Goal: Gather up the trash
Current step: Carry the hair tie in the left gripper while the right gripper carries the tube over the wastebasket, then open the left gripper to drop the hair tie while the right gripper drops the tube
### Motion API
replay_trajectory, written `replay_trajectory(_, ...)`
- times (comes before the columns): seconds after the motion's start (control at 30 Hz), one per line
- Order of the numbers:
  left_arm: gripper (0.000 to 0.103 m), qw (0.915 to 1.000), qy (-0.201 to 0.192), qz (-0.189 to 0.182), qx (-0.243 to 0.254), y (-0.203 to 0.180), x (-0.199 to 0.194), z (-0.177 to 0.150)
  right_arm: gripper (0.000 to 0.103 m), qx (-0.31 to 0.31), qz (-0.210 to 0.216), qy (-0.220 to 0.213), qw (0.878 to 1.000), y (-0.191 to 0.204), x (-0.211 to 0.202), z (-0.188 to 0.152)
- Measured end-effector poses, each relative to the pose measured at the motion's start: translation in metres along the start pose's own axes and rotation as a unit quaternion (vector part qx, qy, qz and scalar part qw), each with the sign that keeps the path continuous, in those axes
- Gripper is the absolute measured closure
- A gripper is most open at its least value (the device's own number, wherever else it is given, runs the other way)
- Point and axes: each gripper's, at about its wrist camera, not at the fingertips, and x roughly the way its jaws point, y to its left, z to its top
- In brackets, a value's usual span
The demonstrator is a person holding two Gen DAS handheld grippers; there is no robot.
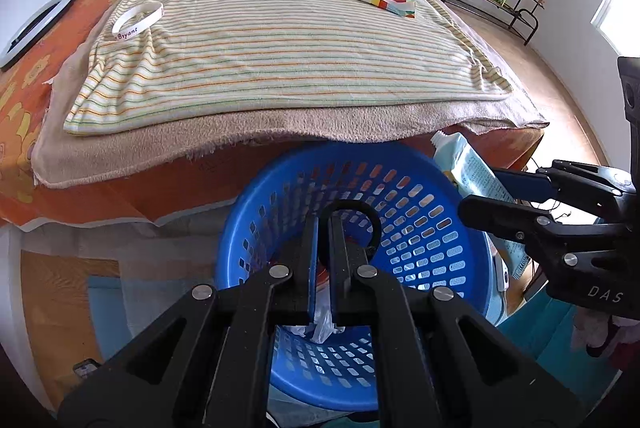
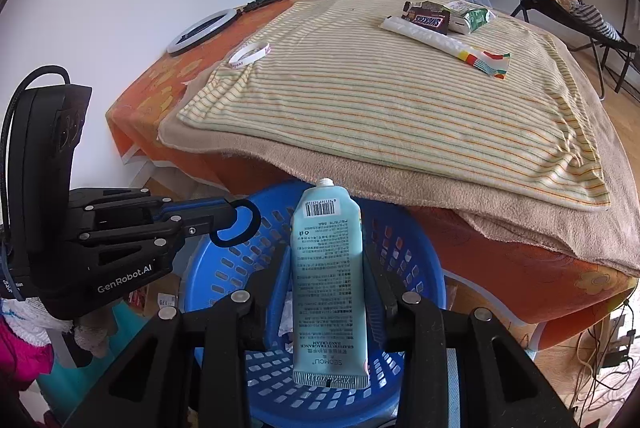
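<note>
Two black, matte plastic grippers hang over a round blue plastic basket (image 2: 416, 268) with slotted walls. The right gripper (image 2: 326, 292) has its jaws clamped on the flat sides of a pale teal hand cream tube (image 2: 326, 280): a smooth, soft-looking tube, wide and crimped at the end nearest the camera, narrowing to a white threaded neck that points away toward the bed, with a barcode and fine print on its face. The tube sits above the basket's opening, not touching it. The left gripper (image 1: 323, 228) has its blue-lined jaws pressed together on a thin black ring (image 1: 374, 224), a smooth loop that curves out past the fingertips and to their right, also above the basket. Crumpled white paper or plastic (image 1: 320, 324) lies in the basket's bottom.

Beyond the basket stands a bed with an orange flowered sheet (image 2: 540, 268), a fuzzy beige blanket (image 2: 360, 172) and, on top, a napped towel with thin orange and green stripes (image 2: 380, 100). Far across that towel lie a glossy brown Snickers wrapper (image 2: 430, 20), a green-and-white packet (image 2: 474, 16) and a long white wrapper with a coloured end (image 2: 440, 42), close together. A white rubber wristband (image 2: 250, 53) rests near the towel's left corner.
</note>
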Motion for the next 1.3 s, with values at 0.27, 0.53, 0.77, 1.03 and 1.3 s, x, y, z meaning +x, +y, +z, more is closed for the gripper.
replay_trajectory(0.27, 0.101, 0.9999, 0.013, 0.003, 0.006, -0.004, 0.007, -0.011, 0.067, 0.001, -0.007, 0.014, 1.0, -0.003, 0.009, -0.013)
replay_trajectory(0.53, 0.101, 0.9997, 0.023, 0.007, 0.006, -0.003, 0.012, -0.013, 0.066, 0.006, -0.012, 0.021, 1.0, -0.006, 0.014, -0.016)
replay_trajectory(0.77, 0.042, 0.9994, 0.028, 0.019, 0.001, -0.001, 0.015, -0.016, 0.038, 0.015, -0.019, 0.023, 0.999, -0.009, 0.015, -0.016)
replay_trajectory(1.03, 0.039, 0.9991, 0.03, 0.028, -0.008, 0.004, 0.016, -0.016, 0.02, 0.024, -0.029, 0.021, 0.999, -0.012, 0.014, -0.015)
replay_trajectory(1.3, 0.039, 0.9991, 0.03, 0.03, -0.008, 0.005, 0.016, -0.016, 0.016, 0.028, -0.034, 0.022, 0.999, -0.013, 0.014, -0.014)
